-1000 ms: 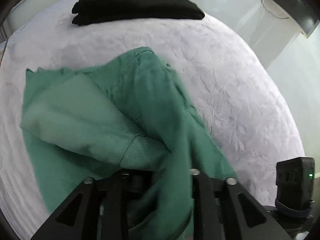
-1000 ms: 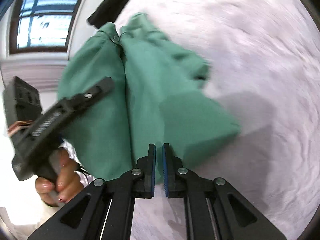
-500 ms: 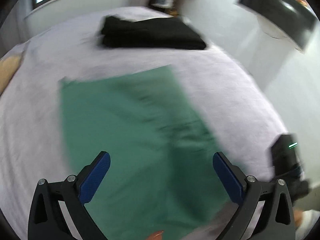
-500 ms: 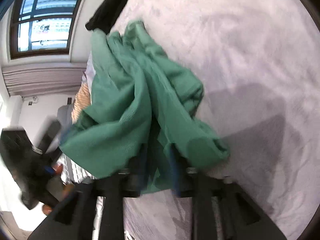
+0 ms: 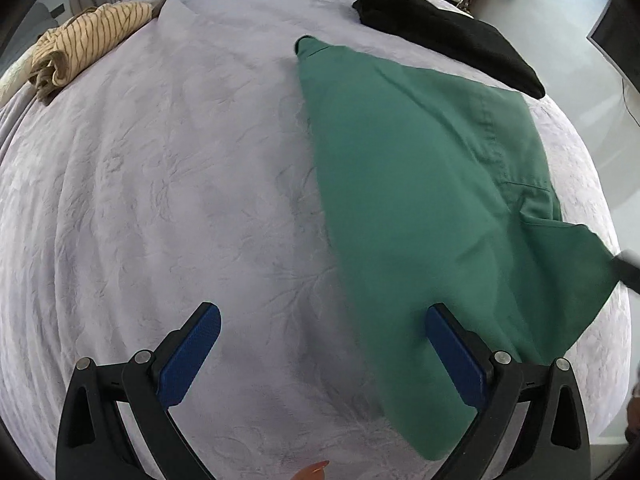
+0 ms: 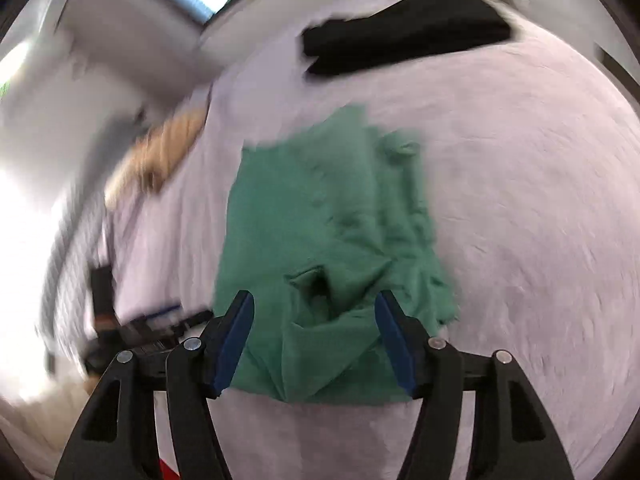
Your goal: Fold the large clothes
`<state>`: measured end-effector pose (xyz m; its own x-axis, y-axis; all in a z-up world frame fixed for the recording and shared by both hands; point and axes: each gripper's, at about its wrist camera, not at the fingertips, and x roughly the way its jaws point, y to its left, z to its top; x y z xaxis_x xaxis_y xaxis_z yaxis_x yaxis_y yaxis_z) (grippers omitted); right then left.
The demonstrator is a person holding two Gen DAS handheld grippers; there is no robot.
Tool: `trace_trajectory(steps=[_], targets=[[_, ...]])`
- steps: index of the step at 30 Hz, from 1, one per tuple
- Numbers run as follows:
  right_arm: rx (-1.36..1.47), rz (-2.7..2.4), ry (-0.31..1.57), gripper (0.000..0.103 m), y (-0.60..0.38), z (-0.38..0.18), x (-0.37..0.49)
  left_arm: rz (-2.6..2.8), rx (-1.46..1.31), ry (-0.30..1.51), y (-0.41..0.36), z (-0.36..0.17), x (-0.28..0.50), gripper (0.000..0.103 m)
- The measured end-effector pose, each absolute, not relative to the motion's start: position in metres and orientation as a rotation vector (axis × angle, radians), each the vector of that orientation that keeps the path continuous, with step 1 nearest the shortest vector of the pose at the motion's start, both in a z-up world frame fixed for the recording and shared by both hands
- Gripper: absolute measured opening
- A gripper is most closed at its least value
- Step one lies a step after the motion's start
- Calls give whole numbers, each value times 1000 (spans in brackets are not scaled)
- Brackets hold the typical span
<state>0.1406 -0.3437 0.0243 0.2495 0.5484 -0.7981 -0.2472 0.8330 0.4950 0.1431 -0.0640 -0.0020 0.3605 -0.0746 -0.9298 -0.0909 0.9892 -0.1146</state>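
Your left tool [image 5: 320, 356] is wide open and holds nothing; between its pads [image 5: 192, 354] you see only the pale bed cover [image 5: 160, 200]. The green garment [image 5: 420, 184] begins just beside its right finger and runs forward and to the right, lying mostly flat on the bed, with one corner pulled out to the far right edge of the view.

Your right tool [image 6: 316, 344] is also open, a little less wide, and it grips nothing. The near end of the green garment [image 6: 320, 248] lies directly between and ahead of its fingers, bunched into a few thick wrinkles, with a small dark opening in the cloth. This view is blurred, so I cannot tell if the pads touch the fabric.

Farther ahead of both tools, a folded black garment [image 5: 448, 32] rests near the far edge of the bed, apart from the green one. Far to the left of the left tool there is a striped tan cloth [image 5: 88, 44].

I judge that you are at the spreading step, between two grasps. The next move probably asks you to take two corners or an edge of the near end, smooth the bunched part, and then begin the fold.
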Motion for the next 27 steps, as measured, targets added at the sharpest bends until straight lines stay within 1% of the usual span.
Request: trace_trajectory(steps=[1,2,3,5,7,9,13,15,17,18,19,20,21,22,23,27], targets=[[240,541,1261,61,-334,12,145,7,-157,1198,-65,1,141,103],[205,531,1303,13,-328,4,149,2,-154,1190,-68,4,141,103],[200,528,1314,6,-327,3,150,-5,-150,1181,-69,6,143,103],[193,538,1249,5,-332,21,145,-26,-130,1153,-74,13,141,103],[197,498,1234,5,-351,25,136,-37,-117,1156,-75,10,140,103],[251,456,1282,5,-372,9,131,-37,-116,1195,-75,-2,139,103],[302,385,1398,5,-390,-46,120,-54,-154,1238,-72,-33,127,103],[338,379,1387,5,-394,-50,118,-47,-177,1231,-69,-36,124,103],[413,369,1367,5,-403,-39,116,-38,-178,1226,-68,-35,123,103],[442,351,1348,16,-410,-27,115,-36,-173,1225,-68,-35,123,103],[443,332,1328,21,-414,-17,114,-35,-169,1223,-68,-34,123,103],[437,322,1297,32,-418,-5,113,-35,-167,1222,-68,-34,122,103],[425,319,1258,46,-422,7,115,-33,-166,1221,-68,-34,122,103],[407,320,1219,55,-423,18,122,-33,-168,1221,-68,-35,121,103],[397,333,1195,67,-424,24,132,-32,-173,1221,-67,-36,121,103],[372,373,1176,67,-403,24,190,-18,-191,1226,-68,-36,119,103]])
